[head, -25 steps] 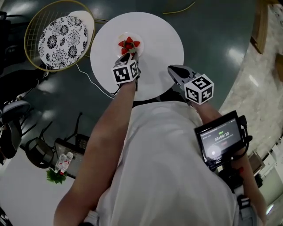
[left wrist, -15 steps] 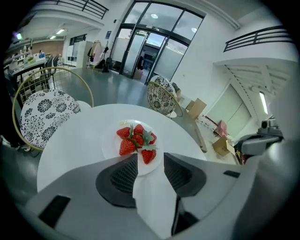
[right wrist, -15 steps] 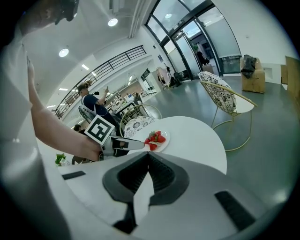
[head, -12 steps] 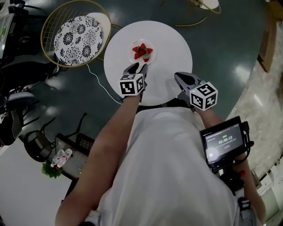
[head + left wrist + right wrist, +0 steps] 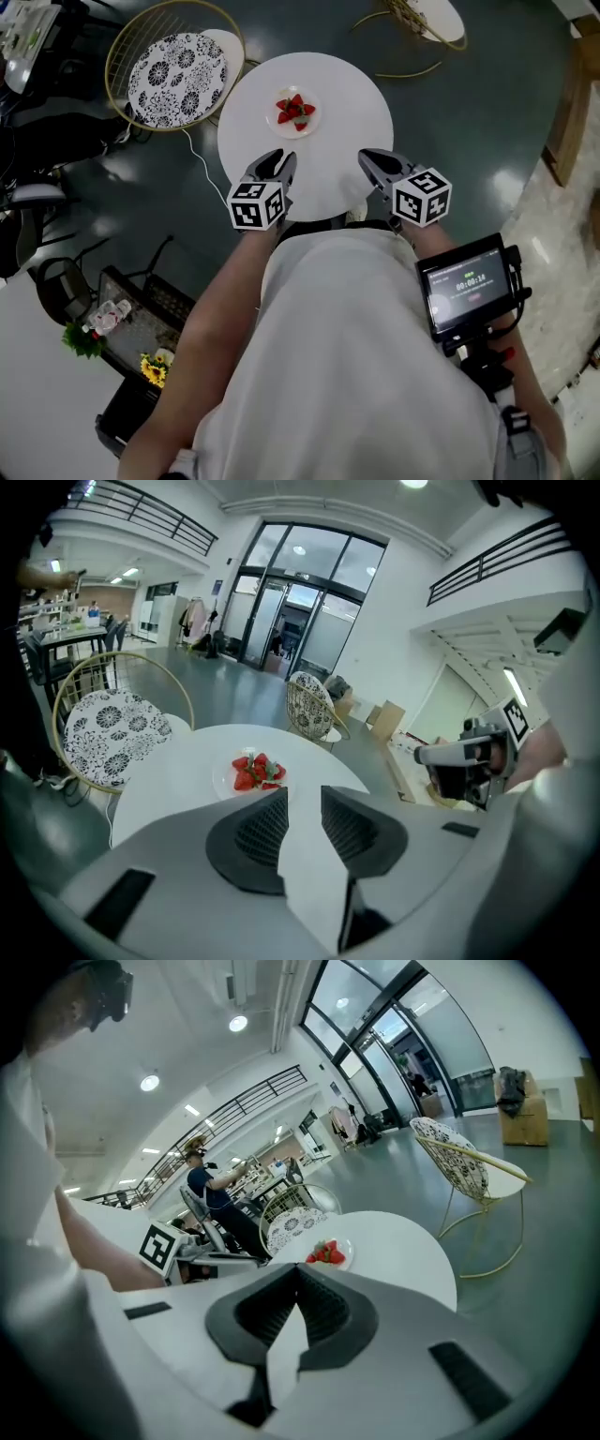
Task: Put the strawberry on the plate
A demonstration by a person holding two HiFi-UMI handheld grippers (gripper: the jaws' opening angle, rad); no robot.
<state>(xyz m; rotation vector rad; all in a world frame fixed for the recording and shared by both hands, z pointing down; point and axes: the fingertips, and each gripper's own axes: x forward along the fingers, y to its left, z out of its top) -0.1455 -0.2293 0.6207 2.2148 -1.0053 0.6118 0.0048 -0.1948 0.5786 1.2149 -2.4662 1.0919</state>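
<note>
Several red strawberries (image 5: 293,110) lie heaped on a small white plate (image 5: 307,123) on the far half of a round white table (image 5: 347,89). My left gripper (image 5: 281,157) hangs over the table's near edge, well short of the plate. It is open, its jaws have just been closing, and nothing is between them. In the left gripper view the strawberries (image 5: 256,772) show beyond the left gripper (image 5: 305,792). My right gripper (image 5: 367,157) is at the near right edge, its tips together and empty. The right gripper (image 5: 298,1269) view shows the strawberries (image 5: 326,1253) ahead.
A wire chair with a black-and-white patterned cushion (image 5: 176,80) stands left of the table, another chair (image 5: 422,14) behind it. A white cable (image 5: 192,155) runs on the floor. A crate with flowers (image 5: 131,328) is lower left. A small screen (image 5: 469,286) rides behind my right hand.
The left gripper has drawn back from the plate to the table's near edge and risen, leaving the strawberries on the plate. The right gripper has lifted slightly.
</note>
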